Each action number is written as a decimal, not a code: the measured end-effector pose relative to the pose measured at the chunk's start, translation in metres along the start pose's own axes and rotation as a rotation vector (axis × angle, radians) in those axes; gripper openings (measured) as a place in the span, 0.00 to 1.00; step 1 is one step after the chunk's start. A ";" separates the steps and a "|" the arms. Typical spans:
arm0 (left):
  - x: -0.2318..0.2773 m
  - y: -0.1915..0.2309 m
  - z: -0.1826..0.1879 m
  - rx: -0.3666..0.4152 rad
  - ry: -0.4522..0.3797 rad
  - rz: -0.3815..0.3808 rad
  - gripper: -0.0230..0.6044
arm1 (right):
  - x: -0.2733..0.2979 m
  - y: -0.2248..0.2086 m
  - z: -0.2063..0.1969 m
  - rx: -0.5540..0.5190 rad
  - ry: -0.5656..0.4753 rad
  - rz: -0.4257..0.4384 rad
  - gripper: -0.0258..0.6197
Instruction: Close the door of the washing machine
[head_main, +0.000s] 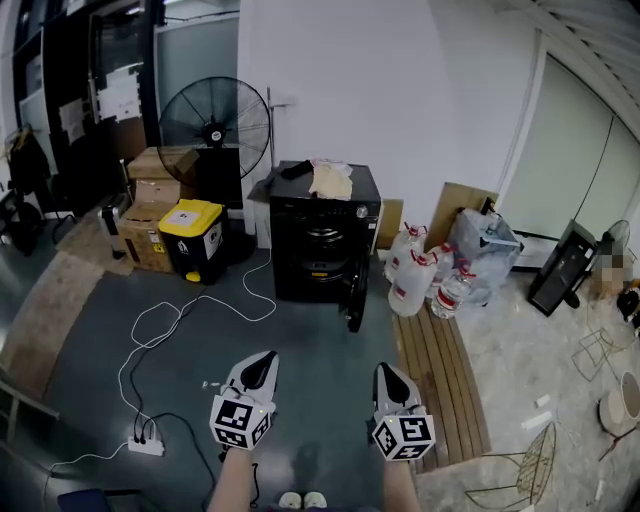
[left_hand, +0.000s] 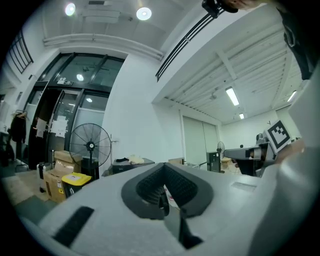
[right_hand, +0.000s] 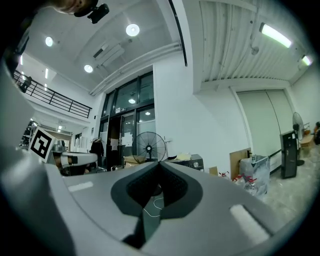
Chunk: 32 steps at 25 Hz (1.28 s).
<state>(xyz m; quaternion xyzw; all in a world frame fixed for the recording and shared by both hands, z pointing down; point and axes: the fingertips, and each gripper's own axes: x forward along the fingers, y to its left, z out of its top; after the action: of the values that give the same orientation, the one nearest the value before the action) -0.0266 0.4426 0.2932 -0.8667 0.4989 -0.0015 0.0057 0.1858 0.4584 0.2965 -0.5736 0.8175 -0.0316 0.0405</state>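
Black and boxy, the washing machine (head_main: 322, 235) stands against a white wall. Its door (head_main: 354, 300) hangs open at the lower right, and a crumpled cream cloth (head_main: 331, 180) lies on its flat top. Well short of it, over grey floor, the left gripper (head_main: 264, 360) and right gripper (head_main: 386, 372) are held level, each with its ribbed dark jaws pressed together on nothing. A round wire fan (head_main: 215, 125) stands nearby.

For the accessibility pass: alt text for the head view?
Black front-loading washing machine against a white wall, its door hanging open on the right. The person's left gripper and right gripper, both shut and empty, point at it from across the grey floor. Black standing fan and yellow-lidded bin to its left, plastic water bottles to its right.
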 end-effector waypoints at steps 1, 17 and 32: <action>0.000 0.001 -0.002 -0.001 0.002 0.000 0.03 | 0.000 0.000 -0.003 0.000 0.005 -0.002 0.06; 0.013 0.014 -0.011 -0.017 0.015 -0.004 0.03 | 0.017 -0.007 -0.015 0.042 0.004 -0.002 0.28; 0.019 0.048 -0.024 -0.020 0.019 -0.019 0.03 | 0.044 0.002 -0.036 0.044 0.021 -0.023 0.35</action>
<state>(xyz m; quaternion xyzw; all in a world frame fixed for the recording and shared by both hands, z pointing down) -0.0591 0.4017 0.3163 -0.8713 0.4906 -0.0047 -0.0075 0.1652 0.4185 0.3305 -0.5816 0.8103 -0.0564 0.0441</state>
